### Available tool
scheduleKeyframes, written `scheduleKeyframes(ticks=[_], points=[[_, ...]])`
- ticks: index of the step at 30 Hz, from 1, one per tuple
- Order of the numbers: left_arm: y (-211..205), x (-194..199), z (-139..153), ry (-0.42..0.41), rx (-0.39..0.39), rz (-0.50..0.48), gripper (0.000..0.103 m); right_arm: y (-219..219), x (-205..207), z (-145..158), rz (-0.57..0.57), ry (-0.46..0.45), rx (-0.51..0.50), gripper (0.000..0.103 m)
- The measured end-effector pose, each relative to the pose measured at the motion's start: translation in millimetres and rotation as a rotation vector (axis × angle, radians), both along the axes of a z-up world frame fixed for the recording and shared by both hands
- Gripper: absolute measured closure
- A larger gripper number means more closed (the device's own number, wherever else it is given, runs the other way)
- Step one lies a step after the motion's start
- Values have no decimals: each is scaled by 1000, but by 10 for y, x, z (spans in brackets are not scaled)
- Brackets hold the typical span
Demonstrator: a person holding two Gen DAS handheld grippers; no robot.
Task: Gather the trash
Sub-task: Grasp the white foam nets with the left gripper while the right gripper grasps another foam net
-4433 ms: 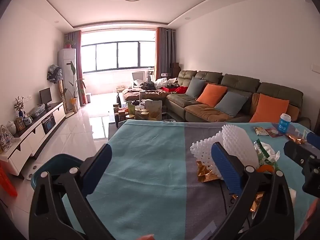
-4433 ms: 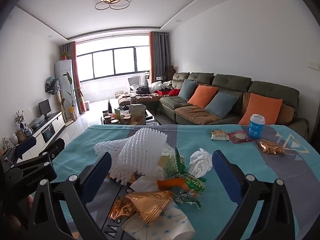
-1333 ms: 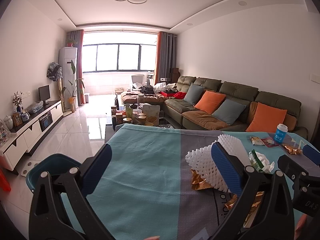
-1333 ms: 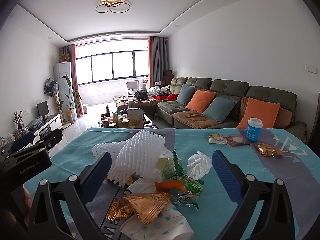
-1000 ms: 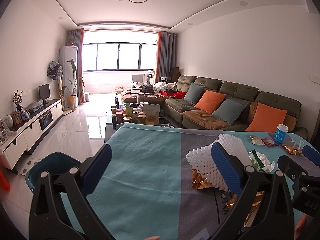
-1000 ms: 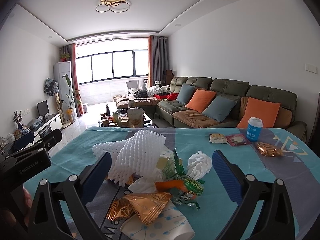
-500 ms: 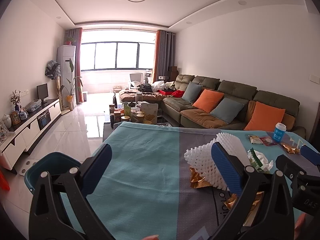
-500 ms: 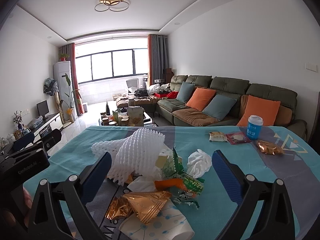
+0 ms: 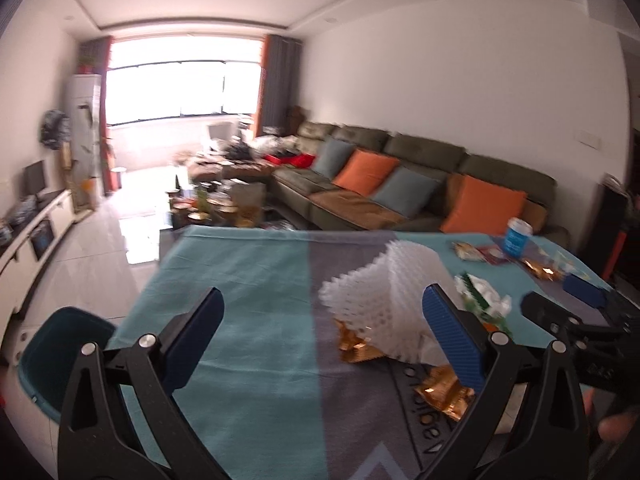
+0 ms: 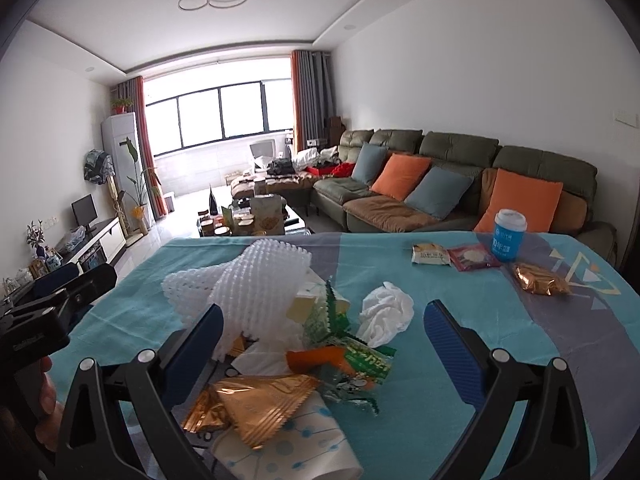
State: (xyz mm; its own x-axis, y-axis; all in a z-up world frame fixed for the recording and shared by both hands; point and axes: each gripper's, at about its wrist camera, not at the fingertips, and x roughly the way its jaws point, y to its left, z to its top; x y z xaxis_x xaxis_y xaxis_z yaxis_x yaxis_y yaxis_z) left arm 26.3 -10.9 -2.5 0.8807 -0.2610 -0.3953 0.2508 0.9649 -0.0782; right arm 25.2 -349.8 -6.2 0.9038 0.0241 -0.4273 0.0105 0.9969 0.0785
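Left hand-held gripper (image 9: 322, 338): spread wide, empty, above the bench (image 9: 248, 304).
Right hand-held gripper (image 10: 320, 350): spread wide, empty, over the trash pile.
White foam net (image 10: 256, 284): lay mid-bench atop the pile.
Gold wrapper (image 10: 264, 404): nearest the right fingers.
Crumpled tissue (image 10: 386, 314): just beside the green wrapper (image 10: 360, 360).
Blue cup (image 10: 509, 234): upright at the far edge.
Teal bin (image 9: 60, 344): on the floor, left of the bench.

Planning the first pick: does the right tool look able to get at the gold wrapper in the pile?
Probably yes: the right tool is open, and the gold wrapper lies uncovered on top of the pile just ahead.
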Motion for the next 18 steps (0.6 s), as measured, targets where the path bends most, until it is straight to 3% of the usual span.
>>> scheduleKeyframes(ticks=[2, 5, 10, 16, 18], points=[[-54, 95, -41, 33, 0, -43, 6, -39, 81, -23, 10, 29, 6, 6], [-133, 279, -131, 79, 11, -80, 16, -62, 199, -49, 38, 73, 33, 6], [-130, 662, -295, 185, -35, -118, 31, 13, 347, -62, 115, 113, 70, 8], [-82, 930, -423, 291, -91, -202, 46, 112, 631, -124, 207, 224, 148, 34], [-70, 1024, -493, 335, -128, -235, 58, 146, 725, -148, 222, 257, 170, 37]])
